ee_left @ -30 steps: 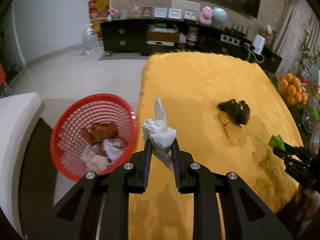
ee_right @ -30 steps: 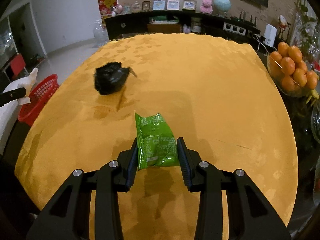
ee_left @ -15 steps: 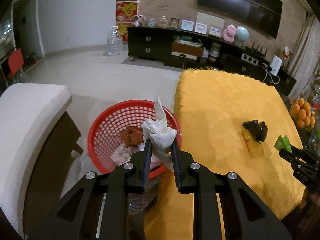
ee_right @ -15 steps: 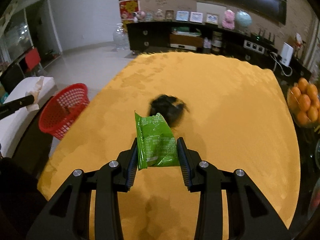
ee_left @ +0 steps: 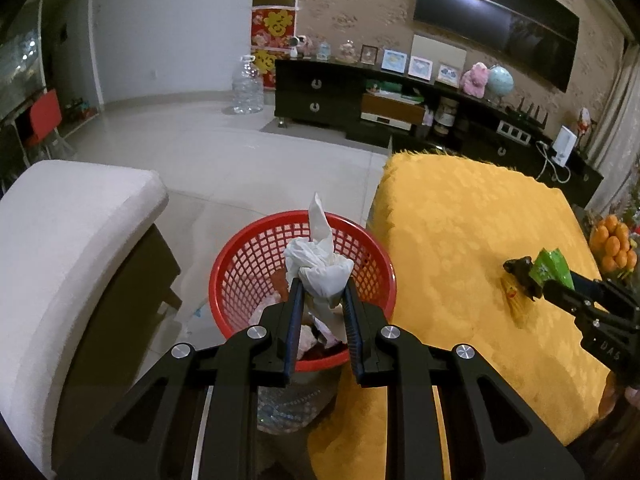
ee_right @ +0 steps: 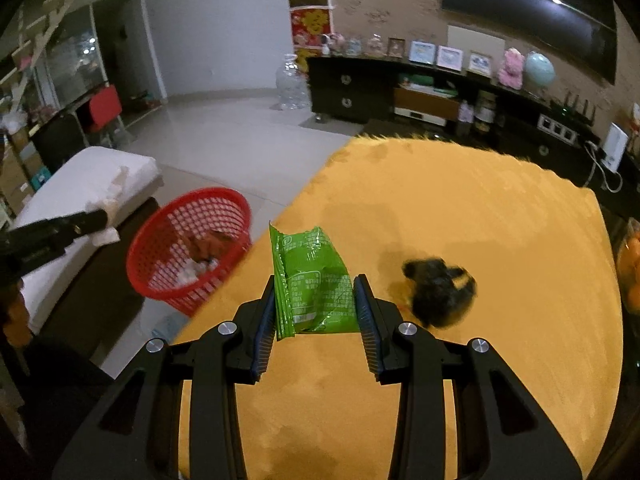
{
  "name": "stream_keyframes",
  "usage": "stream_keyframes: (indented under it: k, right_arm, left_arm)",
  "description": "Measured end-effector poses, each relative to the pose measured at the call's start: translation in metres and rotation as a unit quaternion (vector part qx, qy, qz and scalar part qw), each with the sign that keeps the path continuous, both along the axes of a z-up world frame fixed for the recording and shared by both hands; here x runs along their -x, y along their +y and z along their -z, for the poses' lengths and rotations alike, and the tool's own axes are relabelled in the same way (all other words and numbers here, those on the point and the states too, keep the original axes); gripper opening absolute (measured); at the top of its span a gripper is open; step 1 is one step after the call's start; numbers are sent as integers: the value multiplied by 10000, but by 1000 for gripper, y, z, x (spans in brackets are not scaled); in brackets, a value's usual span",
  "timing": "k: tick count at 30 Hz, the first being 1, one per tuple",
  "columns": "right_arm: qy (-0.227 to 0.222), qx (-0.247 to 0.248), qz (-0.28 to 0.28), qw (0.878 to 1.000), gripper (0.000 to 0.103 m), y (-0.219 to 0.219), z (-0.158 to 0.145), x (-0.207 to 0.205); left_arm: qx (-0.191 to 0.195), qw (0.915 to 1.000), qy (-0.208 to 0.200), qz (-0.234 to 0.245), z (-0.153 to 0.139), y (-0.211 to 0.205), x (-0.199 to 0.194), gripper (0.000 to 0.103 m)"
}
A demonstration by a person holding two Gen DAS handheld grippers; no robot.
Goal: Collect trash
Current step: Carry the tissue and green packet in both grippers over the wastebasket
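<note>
My left gripper (ee_left: 320,288) is shut on a crumpled white tissue (ee_left: 318,264) and hangs right above the red mesh basket (ee_left: 240,268), which holds several scraps of paper. My right gripper (ee_right: 314,292) is shut on a green snack wrapper (ee_right: 312,280) over the table's left part; the red basket (ee_right: 160,240) stands on the floor to its left. A black crumpled bag (ee_right: 438,292) lies on the yellow tablecloth (ee_right: 460,208) just right of the wrapper. In the left wrist view the right gripper (ee_left: 554,276) with the wrapper (ee_left: 552,266) covers most of the black bag.
A white cushioned seat (ee_left: 68,240) stands left of the basket. A bowl of oranges (ee_left: 614,242) sits at the table's right edge. A dark TV cabinet (ee_left: 400,108) lines the far wall, with a large water bottle (ee_left: 247,88) on the tiled floor.
My left gripper has carried the tissue leftward off the table to above the basket. My right gripper has lifted the green wrapper and swung left toward the basket side.
</note>
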State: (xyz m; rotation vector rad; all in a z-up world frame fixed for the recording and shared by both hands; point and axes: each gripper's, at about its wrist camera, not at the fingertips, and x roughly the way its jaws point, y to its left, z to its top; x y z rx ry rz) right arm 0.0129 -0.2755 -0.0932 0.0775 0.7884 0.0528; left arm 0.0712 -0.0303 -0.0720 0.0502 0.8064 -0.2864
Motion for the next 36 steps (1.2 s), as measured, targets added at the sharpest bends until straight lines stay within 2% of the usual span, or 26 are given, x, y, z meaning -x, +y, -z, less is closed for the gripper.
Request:
stream_keyframes:
  k: [8, 18, 36]
  right_arm:
    - [-100, -45, -270, 9996, 37, 25, -17, -23]
    - [-30, -151, -487, 9987, 37, 48, -22, -56]
    - [324, -142, -870, 9956, 37, 93, -7, -113]
  left_arm:
    - [9, 10000, -9, -44, -1, 5, -9, 19]
    - [-63, 9998, 41, -194, 2, 16, -26, 19]
    - [-208, 9987, 331, -321, 28, 33, -61, 19]
